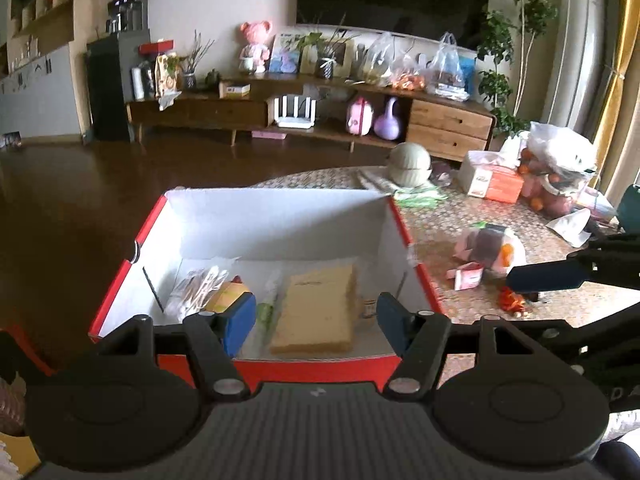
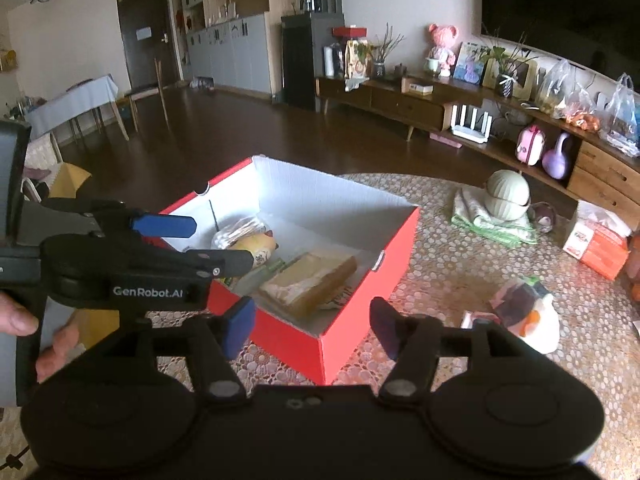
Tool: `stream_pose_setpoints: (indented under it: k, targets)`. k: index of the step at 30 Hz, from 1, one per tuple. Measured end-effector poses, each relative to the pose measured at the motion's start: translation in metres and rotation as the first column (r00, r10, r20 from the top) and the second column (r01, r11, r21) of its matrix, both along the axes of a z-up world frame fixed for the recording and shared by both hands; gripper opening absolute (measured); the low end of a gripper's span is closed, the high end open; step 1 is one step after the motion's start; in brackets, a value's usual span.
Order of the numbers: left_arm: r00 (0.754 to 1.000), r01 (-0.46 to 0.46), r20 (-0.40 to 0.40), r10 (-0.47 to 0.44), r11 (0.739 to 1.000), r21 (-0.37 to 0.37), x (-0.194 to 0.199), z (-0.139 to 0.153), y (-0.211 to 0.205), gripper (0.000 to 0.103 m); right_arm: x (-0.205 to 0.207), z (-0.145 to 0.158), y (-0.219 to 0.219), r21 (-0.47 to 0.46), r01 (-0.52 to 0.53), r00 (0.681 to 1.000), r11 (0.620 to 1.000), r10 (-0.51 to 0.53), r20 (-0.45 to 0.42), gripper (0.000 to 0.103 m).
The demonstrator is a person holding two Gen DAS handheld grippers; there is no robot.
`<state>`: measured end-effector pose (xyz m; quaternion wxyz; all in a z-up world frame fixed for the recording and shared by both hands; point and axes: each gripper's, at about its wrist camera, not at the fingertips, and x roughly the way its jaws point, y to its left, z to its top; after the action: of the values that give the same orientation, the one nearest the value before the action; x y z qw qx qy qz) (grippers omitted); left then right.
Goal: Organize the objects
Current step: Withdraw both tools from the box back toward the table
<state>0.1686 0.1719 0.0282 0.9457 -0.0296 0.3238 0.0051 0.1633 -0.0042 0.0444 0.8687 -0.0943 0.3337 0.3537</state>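
Hovering, left gripper point(image 1: 316, 322): above the near wall of the red box point(image 1: 320, 368), blue pads spread wide with nothing between them.
Right gripper point(image 2: 312, 330): fingers set far apart and bare, poised off the box's near corner; in the left view one of its blue fingertips point(image 1: 546, 278) reaches in from the right over the table.
Box contents: a tan flat packet point(image 1: 316, 312) lies on the floor toward the right wall, a green-tipped tube point(image 1: 266, 312) just beside it, a yellow item point(image 1: 228, 294) and a clear wrapped bundle point(image 1: 196, 288) toward the left wall.
Box edges: white inner walls stand upright on all four sides; the far half of the floor is bare.
Loose items: a crumpled plastic bag with orange and dark pieces point(image 1: 490, 248) sits right of the box, apart from it; a small pink carton point(image 1: 468, 276) and a red-orange scrap point(image 1: 512, 302) lie near it.
Table point(image 2: 460, 264): patterned cloth, rounded far edge; open cloth lies between the box and the bag.
Far clutter: a pale green bowl stack point(image 1: 410, 164) on folded cloth and an orange tissue box point(image 1: 494, 180) stand well apart from the box.
Left side: the box's left wall overhangs dark wood floor point(image 1: 60, 200).
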Motion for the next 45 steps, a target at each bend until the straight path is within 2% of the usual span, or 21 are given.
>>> stream_pose_setpoints:
  k: [10, 14, 21, 23, 33, 39, 45]
  targets:
    - [0.999, 0.045, 0.023, -0.044, 0.999, -0.029, -0.022, 0.007, -0.043, 0.08, -0.022, -0.003, -0.061, 0.016, 0.042, 0.999, 0.999, -0.042, 0.002, 0.084]
    - [0.998, 0.063, 0.02, -0.062, 0.997, -0.052, -0.029, 0.005, -0.06, 0.082, -0.028, -0.011, -0.089, 0.015, 0.065, 0.998, 0.998, -0.065, -0.007, 0.087]
    - [0.995, 0.099, 0.013, -0.098, 0.992, -0.084, -0.034, -0.003, -0.088, 0.093, -0.034, -0.026, -0.138, -0.001, 0.116, 0.993, 0.993, -0.116, -0.007, 0.087]
    - [0.993, 0.116, 0.011, -0.115, 0.989, -0.088, -0.033, -0.008, -0.097, 0.099, -0.032, -0.03, -0.151, -0.002, 0.134, 0.991, 0.991, -0.134, -0.014, 0.087]
    - [0.987, 0.159, 0.005, -0.159, 0.987, -0.024, -0.02, -0.034, -0.149, 0.103, 0.001, -0.045, -0.198, 0.001, 0.239, 0.97, 0.971, -0.238, -0.051, 0.087]
    - [0.986, 0.161, 0.033, -0.161, 0.987, 0.008, -0.003, -0.05, -0.174, 0.103, 0.031, -0.057, -0.216, 0.002, 0.283, 0.956, 0.959, -0.281, -0.088, 0.087]
    - [0.978, 0.206, -0.026, -0.207, 0.978, -0.027, 0.029, -0.07, -0.19, 0.103, 0.068, -0.07, -0.222, 0.003, 0.317, 0.942, 0.948, -0.315, -0.118, 0.087]
